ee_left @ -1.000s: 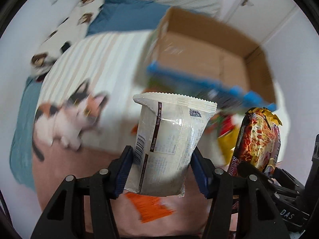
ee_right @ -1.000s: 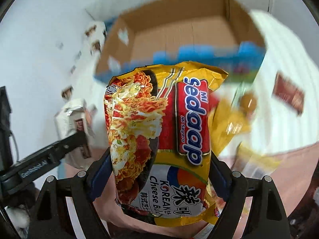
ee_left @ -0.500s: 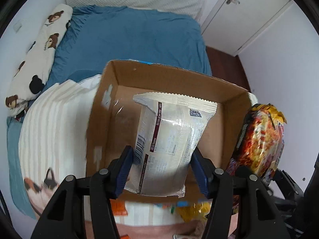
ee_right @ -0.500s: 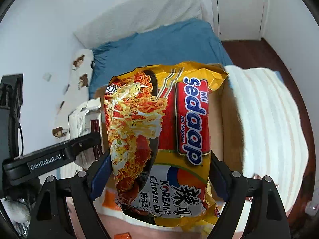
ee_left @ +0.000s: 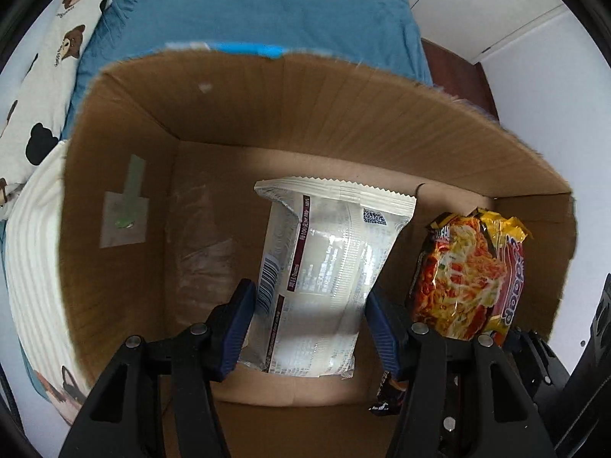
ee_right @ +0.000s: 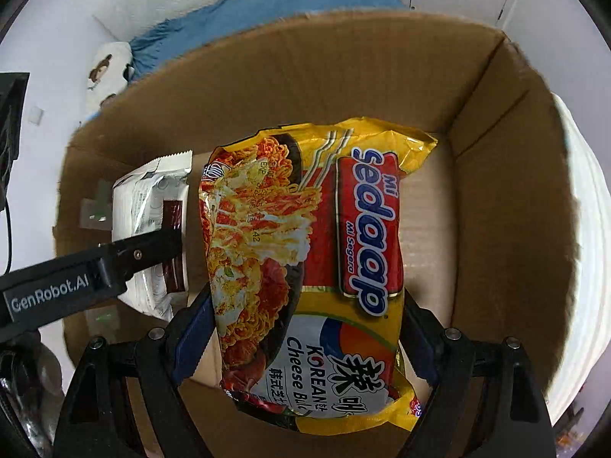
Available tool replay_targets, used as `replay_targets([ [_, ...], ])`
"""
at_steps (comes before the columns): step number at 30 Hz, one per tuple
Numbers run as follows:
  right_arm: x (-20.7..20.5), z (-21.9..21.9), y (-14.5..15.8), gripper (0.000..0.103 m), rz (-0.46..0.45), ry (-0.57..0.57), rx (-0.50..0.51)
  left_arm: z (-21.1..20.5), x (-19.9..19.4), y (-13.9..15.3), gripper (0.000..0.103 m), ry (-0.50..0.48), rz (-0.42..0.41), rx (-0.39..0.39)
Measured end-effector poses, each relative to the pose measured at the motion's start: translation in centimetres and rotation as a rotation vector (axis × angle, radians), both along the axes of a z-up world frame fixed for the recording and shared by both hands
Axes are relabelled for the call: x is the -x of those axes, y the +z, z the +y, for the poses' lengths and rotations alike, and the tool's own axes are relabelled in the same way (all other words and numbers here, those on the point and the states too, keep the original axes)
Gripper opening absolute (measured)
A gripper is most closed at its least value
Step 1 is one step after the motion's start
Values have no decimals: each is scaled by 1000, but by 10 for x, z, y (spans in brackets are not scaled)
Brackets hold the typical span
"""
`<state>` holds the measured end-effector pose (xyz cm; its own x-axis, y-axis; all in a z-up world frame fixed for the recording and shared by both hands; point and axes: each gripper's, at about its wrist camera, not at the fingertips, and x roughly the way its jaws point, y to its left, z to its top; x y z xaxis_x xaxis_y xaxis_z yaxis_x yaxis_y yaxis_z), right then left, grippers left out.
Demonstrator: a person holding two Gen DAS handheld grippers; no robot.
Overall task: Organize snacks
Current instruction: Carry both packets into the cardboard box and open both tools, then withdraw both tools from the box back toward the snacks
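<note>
My left gripper (ee_left: 309,324) clamps a silvery crinkled noodle packet (ee_left: 324,267) at frame centre, inside the open cardboard box (ee_left: 114,267); only this view shows taped paper on the box's left wall. My right gripper (ee_right: 305,336) pinches the glossy yellow Mi Sedaap noodle packet (ee_right: 324,267), its "Korean Cheese" print legible only here, over the corrugated floor. Blue bedding (ee_left: 248,11) lies upper frame.

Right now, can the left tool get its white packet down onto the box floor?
Probably yes: the left tool holds the white noodle packet inside the open cardboard box, bare floor beneath, the Mi Sedaap packet alongside.
</note>
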<state>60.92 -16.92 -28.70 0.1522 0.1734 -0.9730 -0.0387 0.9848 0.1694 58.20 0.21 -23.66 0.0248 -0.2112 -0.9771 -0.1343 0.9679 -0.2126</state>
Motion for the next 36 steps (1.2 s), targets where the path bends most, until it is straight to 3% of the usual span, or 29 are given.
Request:
replay_targets([
  [6,1,10,-3,88,26,-4,3,-5,-11,-15,57,-5,25,-25],
  [11,-17,12,-17,91,108,-10,39,-10,-12,-18,57,-22,47,-13],
  [12,-21,14,-23,97,119,-10,50,-12,-17,-20,62,-16,40,-12],
  [13,-22,15,-24,99,123,-11,49,-12,-17,-17,77,-11,25,-14],
  [15,-21,15,-21,99,113,-12,41,-10,-18,-14,91,-3,5,-16],
  [25,3,21,9,100,13,23,84,-12,7,16,91,3,-92,-19],
  [36,68,8,72,100,-154,-14,79,4,78,91,91,-18,-347,-138],
])
